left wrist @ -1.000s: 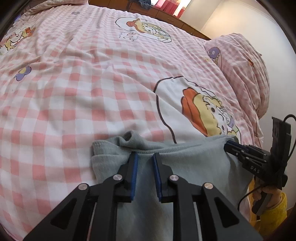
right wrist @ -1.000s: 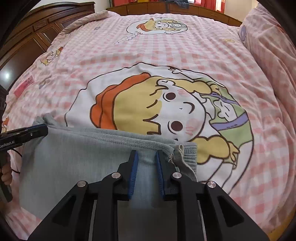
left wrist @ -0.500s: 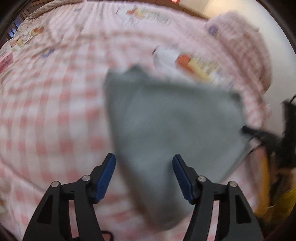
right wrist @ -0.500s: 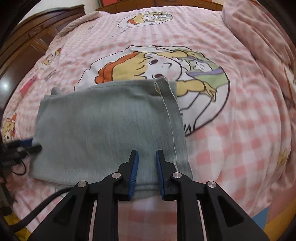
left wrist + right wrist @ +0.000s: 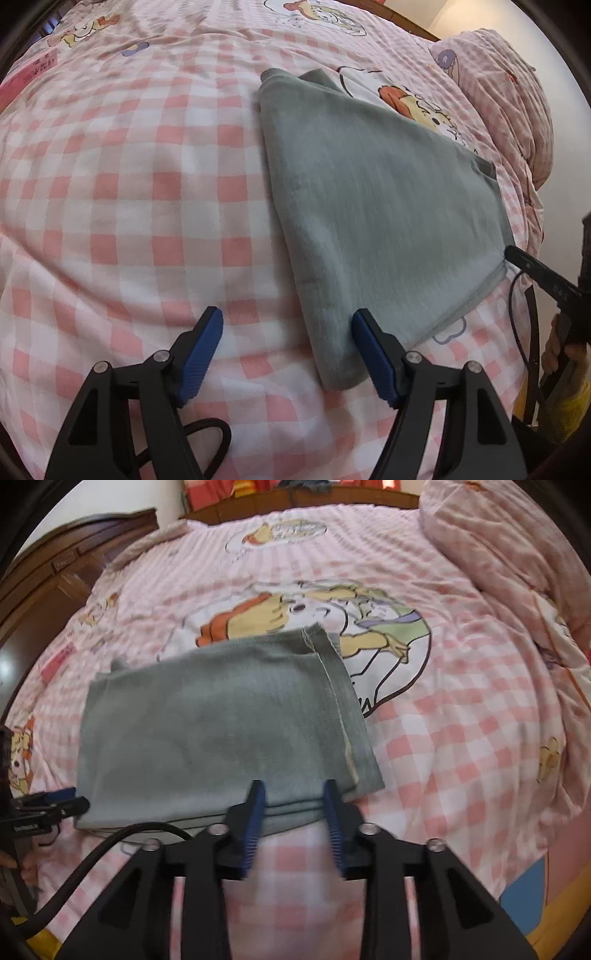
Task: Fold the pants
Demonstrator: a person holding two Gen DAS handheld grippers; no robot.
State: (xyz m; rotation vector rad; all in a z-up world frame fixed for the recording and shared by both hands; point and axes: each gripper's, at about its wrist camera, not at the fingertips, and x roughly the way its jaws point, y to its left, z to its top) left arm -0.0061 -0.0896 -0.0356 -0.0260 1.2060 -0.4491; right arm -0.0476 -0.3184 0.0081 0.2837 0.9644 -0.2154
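Pants lie folded in a flat grey rectangle on the bed, edges stacked — likely set down to finish. Left claw gapes wide, empty; right claw, part open, holds nothing at the near fold.

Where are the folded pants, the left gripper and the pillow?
pants (image 5: 376, 206), left wrist view, middle of the top layer.
left gripper (image 5: 288, 347), left wrist view, between the open fingertips.
pillow (image 5: 517, 96), left wrist view, its side.

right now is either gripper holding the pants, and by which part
Nothing is held. The left gripper and right gripper are both open at the near edge of the folded grey pants.
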